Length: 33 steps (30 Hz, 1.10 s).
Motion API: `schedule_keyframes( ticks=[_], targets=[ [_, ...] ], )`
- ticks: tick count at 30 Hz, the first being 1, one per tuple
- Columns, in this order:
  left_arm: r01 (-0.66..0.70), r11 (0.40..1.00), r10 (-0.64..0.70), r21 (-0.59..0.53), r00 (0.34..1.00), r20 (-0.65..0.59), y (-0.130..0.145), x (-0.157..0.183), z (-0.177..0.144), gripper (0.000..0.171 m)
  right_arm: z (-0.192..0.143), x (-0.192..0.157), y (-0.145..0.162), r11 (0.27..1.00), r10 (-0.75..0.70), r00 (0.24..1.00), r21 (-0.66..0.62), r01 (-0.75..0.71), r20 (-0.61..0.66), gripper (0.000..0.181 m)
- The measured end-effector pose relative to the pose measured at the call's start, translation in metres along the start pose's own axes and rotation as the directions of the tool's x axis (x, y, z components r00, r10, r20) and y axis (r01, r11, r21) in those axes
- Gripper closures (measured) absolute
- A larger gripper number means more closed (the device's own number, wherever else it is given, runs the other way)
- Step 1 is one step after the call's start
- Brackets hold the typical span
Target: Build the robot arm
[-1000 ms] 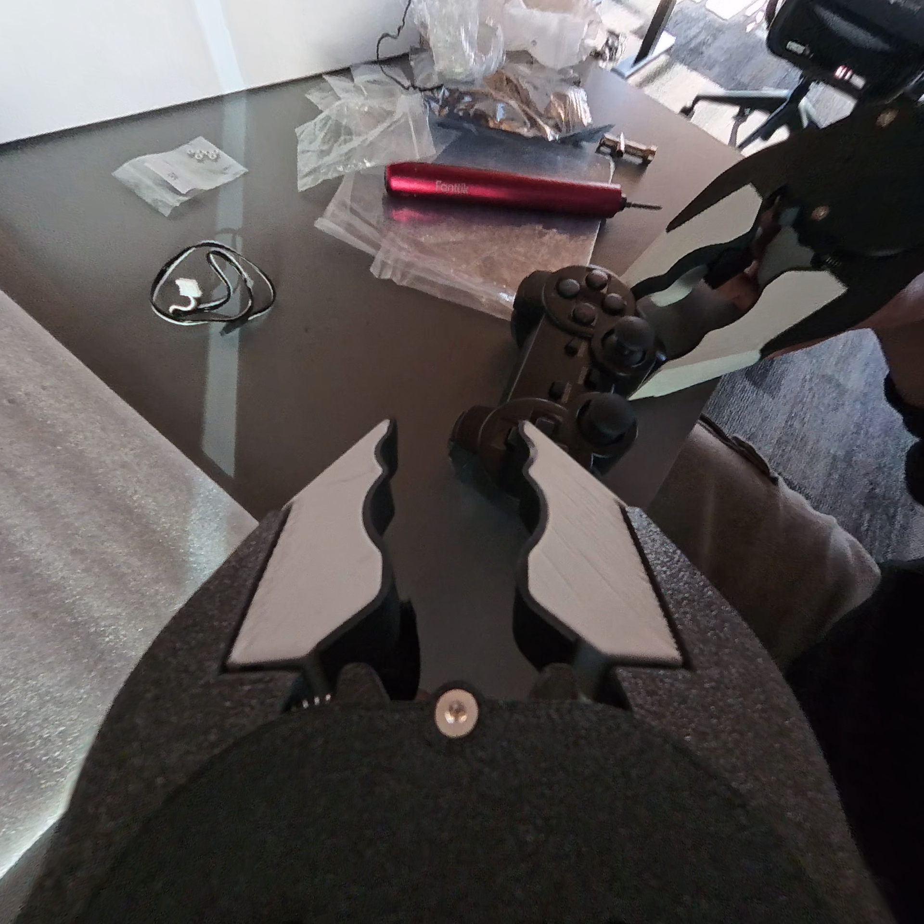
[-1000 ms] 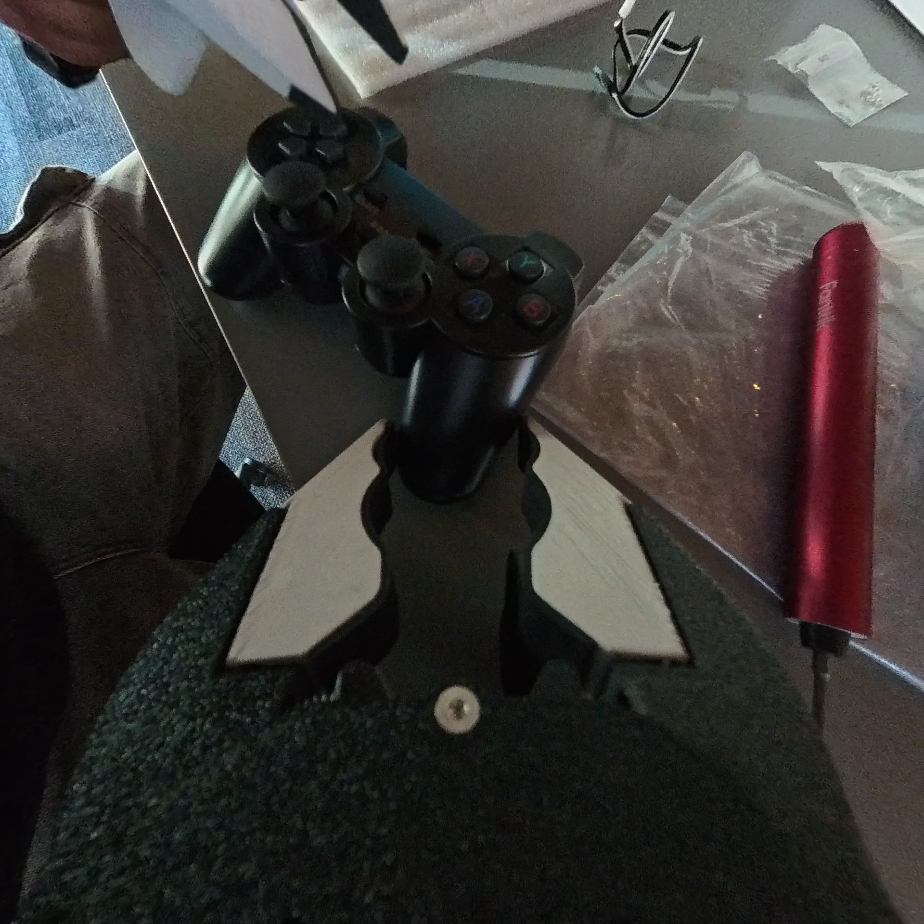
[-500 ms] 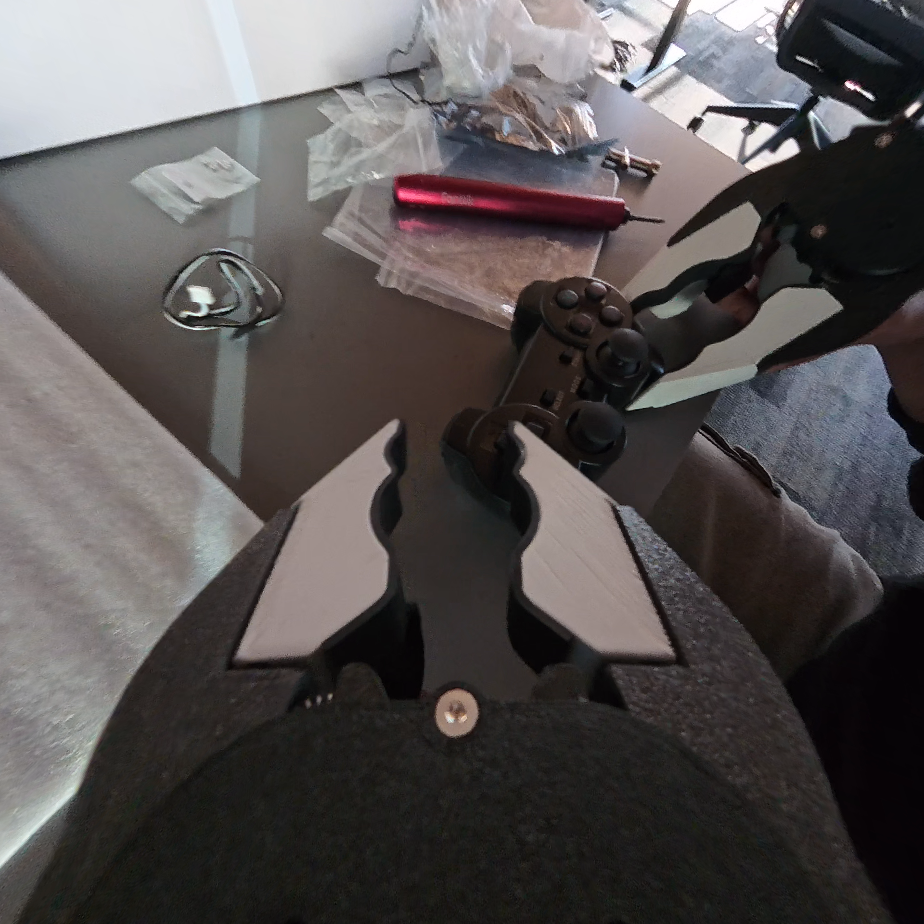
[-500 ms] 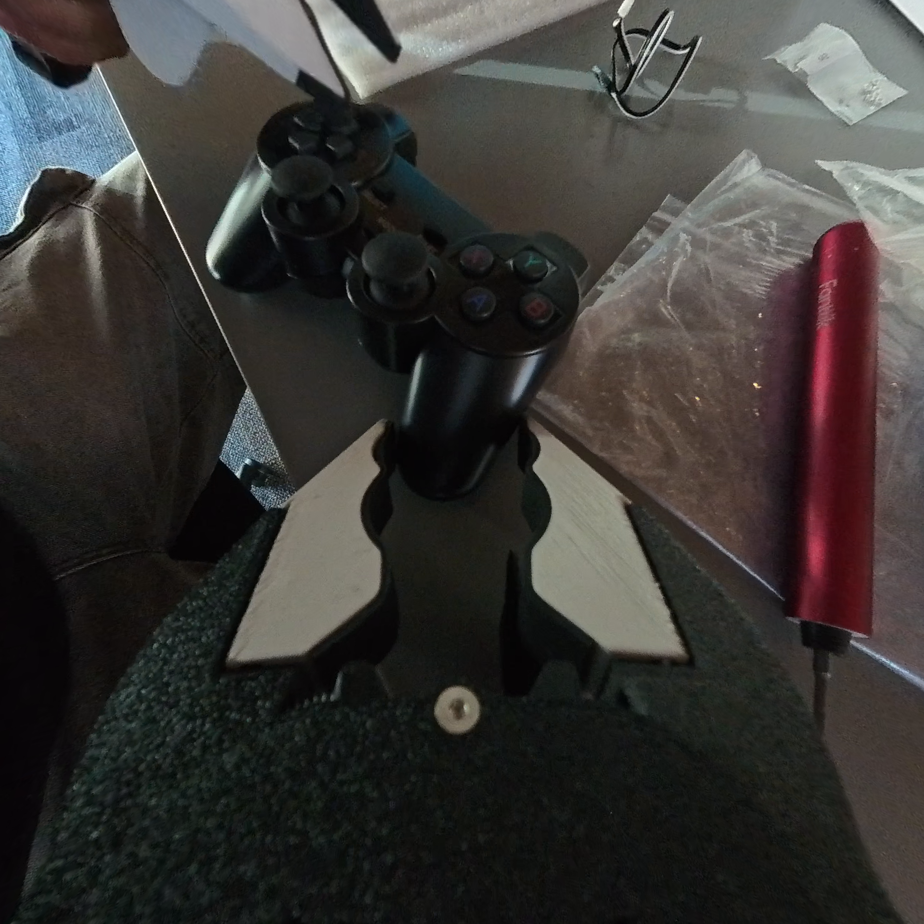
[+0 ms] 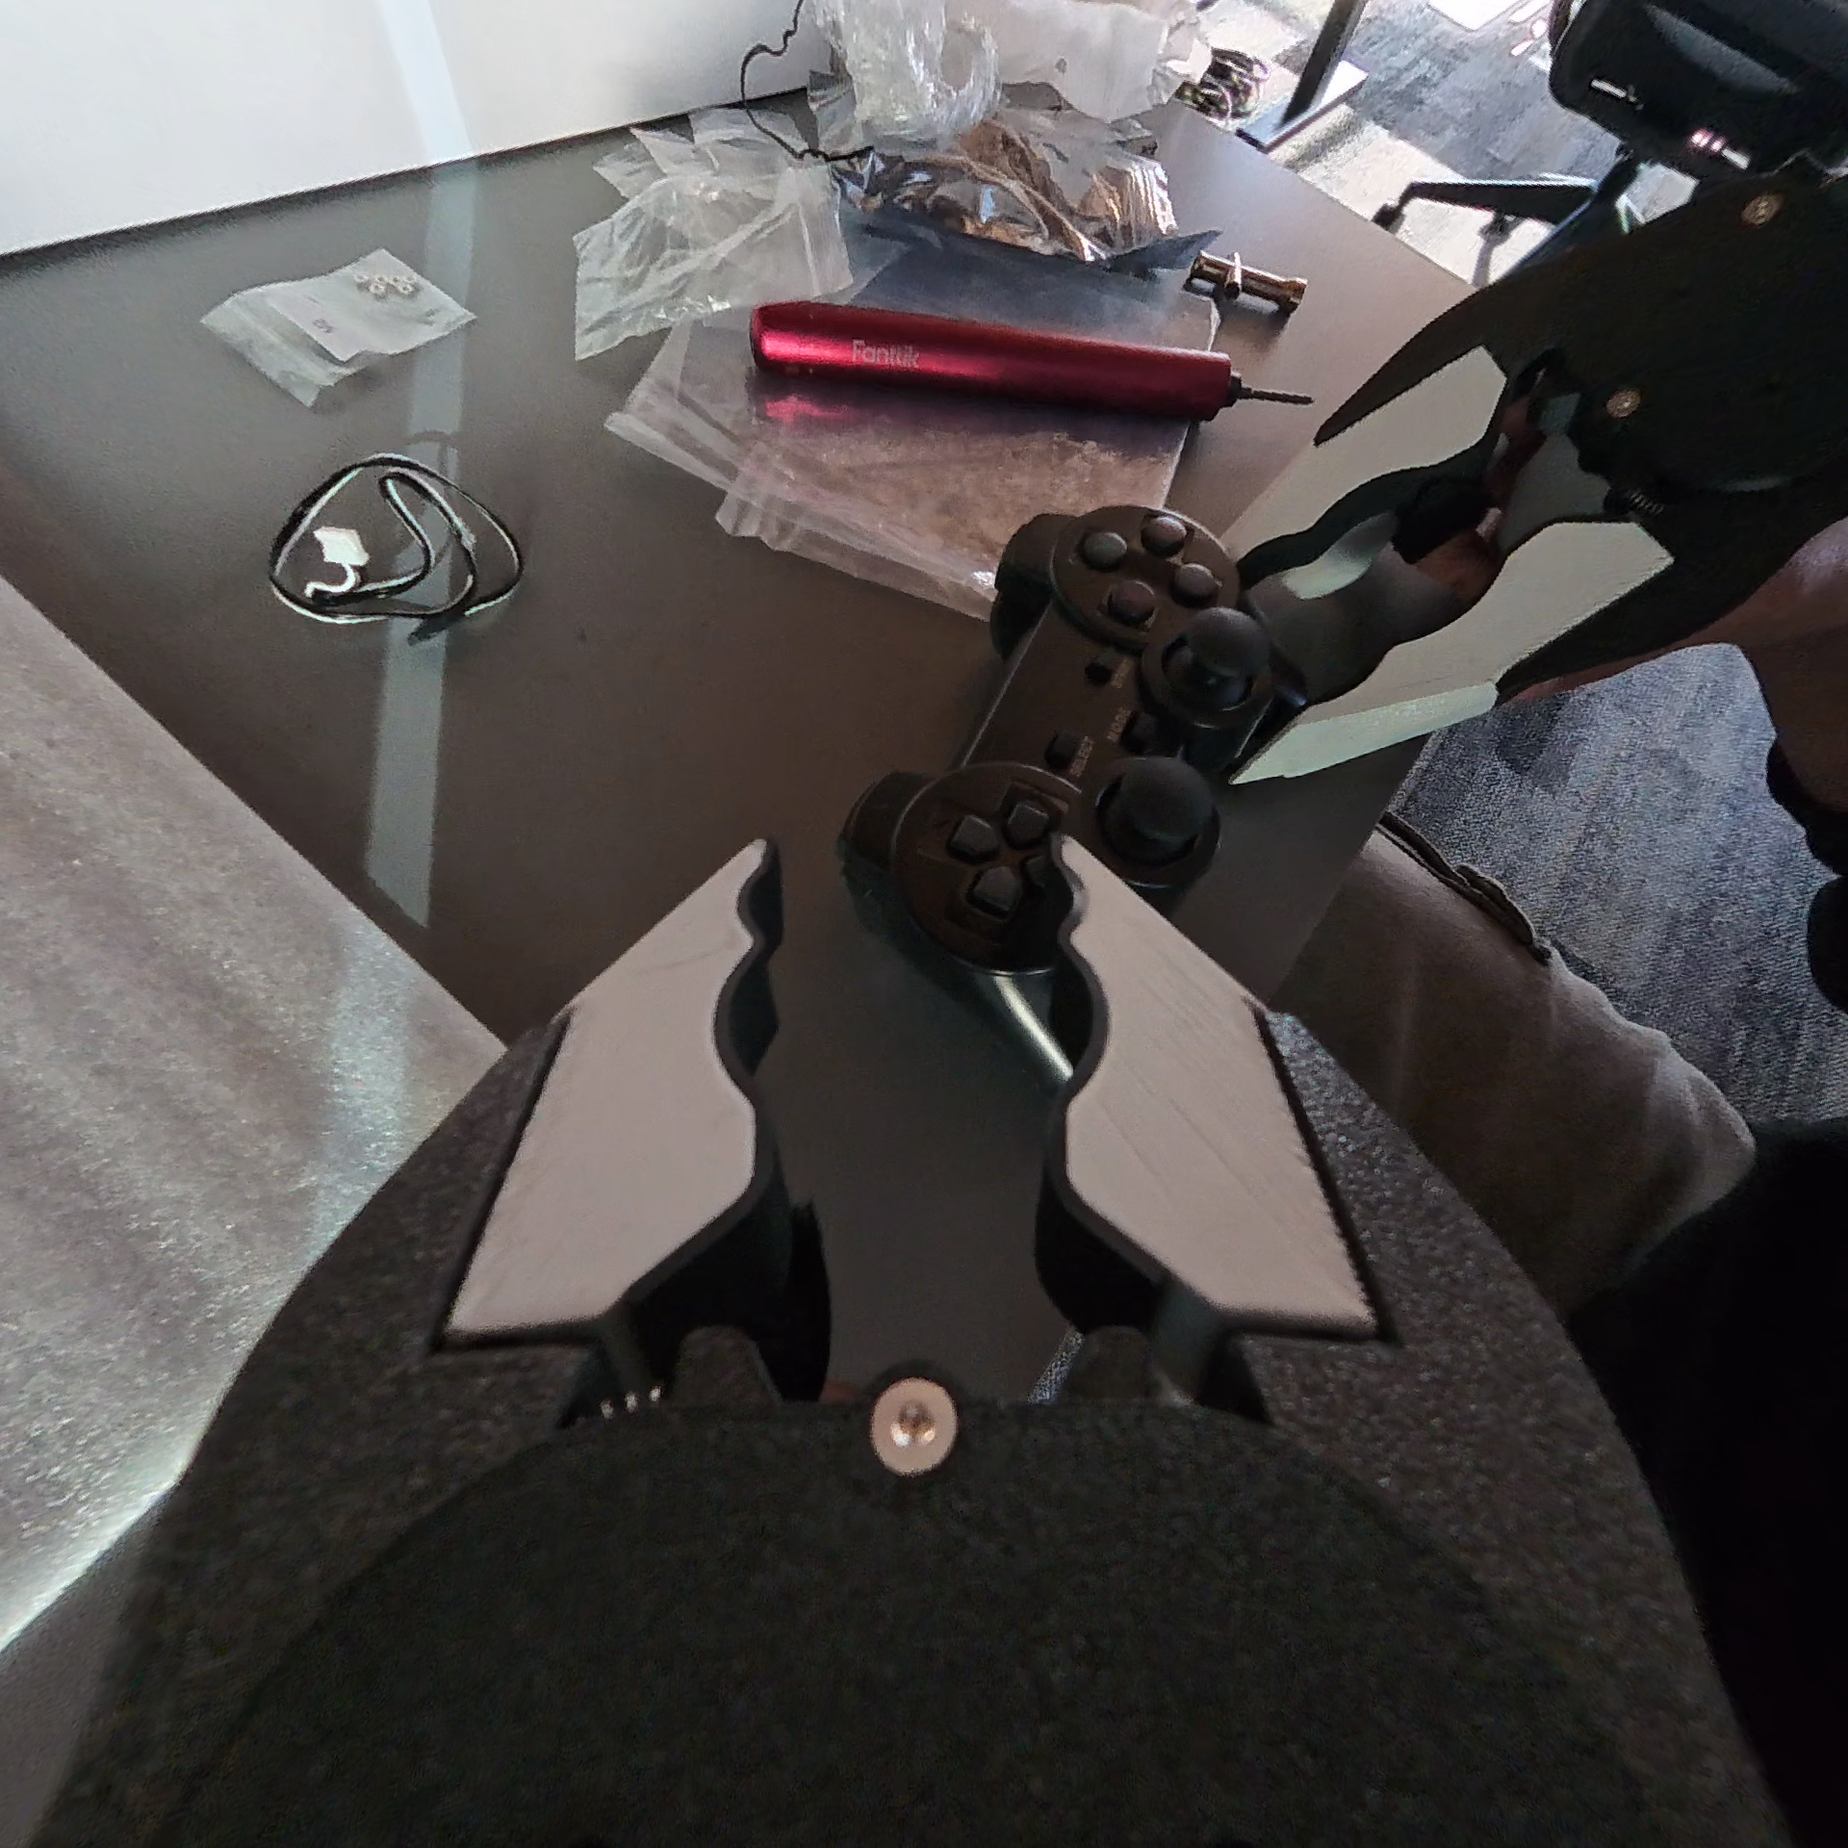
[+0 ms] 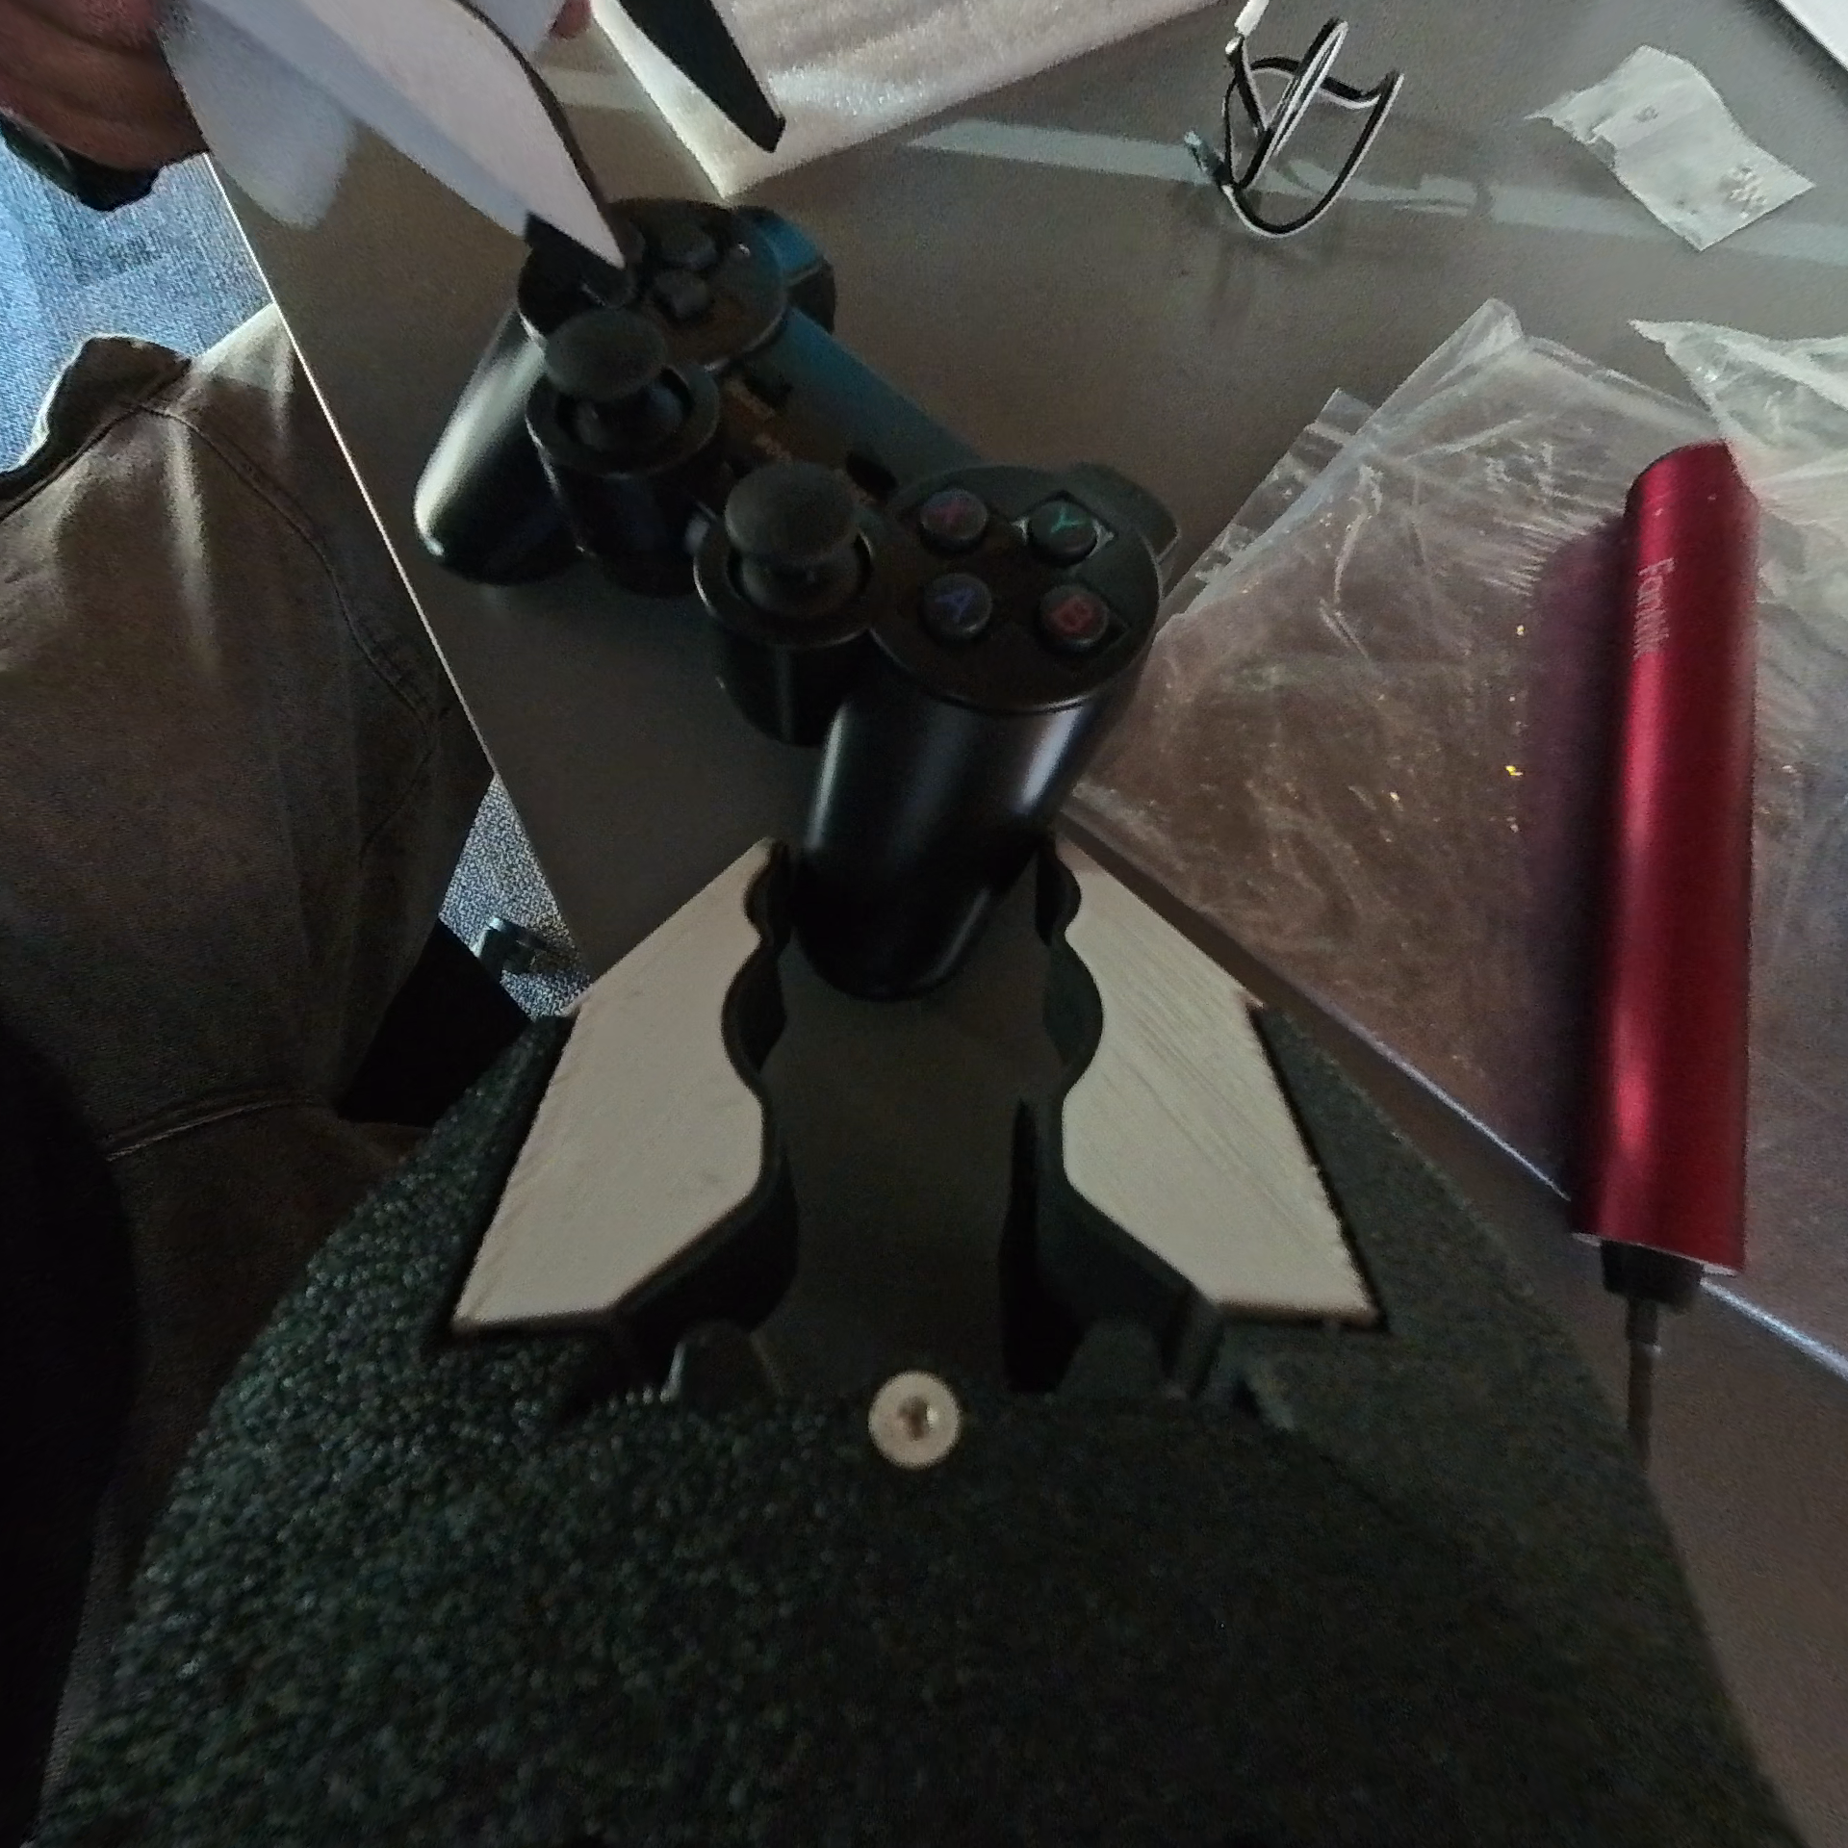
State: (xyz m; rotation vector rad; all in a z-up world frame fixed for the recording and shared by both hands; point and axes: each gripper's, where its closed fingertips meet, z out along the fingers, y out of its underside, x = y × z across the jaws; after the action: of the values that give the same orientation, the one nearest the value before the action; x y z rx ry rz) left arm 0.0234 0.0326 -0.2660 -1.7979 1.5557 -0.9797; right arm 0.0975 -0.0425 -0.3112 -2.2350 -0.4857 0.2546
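My right gripper [image 6: 905, 865] pinched one handle of the black plastic game controller [image 6: 800, 520] at the dark table's [image 5: 620, 680] corner. My left gripper [image 5: 915, 865], jaws spread, apparently touched its opposite handle. Uneven pull could have twisted it off the edge.

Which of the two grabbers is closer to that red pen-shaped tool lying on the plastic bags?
The right. The right gripper sits around the black game controller's near handle, with the red tool just beside it. The left gripper is at the controller's opposite end, farther from the tool.
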Motion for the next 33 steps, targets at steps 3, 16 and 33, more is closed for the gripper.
schedule_keyframes(
  ticks=[3, 16, 33],
  targets=[
    [-0.015, 1.0, 0.015, 0.002, 1.0, 0.007, -0.001, 0.002, 0.0, 0.123, 0.0, 0.0, 0.0, 1.0, 0.001, 1.0, 0.0, -0.001, 0.001, 0.133],
    [0.036, 0.999, -0.037, 0.037, 0.999, 0.032, 0.002, -0.01, -0.005, 0.124, 0.0, 0.0, 0.0, 1.0, 0.001, 1.0, 0.0, -0.001, 0.0, 0.133],
    [0.034, 0.999, -0.035, 0.019, 0.998, 0.061, -0.006, -0.009, 0.007, 0.118, 0.0, 0.0, 0.0, 1.0, 0.004, 1.0, 0.001, -0.004, 0.0, 0.133]
  ],
)
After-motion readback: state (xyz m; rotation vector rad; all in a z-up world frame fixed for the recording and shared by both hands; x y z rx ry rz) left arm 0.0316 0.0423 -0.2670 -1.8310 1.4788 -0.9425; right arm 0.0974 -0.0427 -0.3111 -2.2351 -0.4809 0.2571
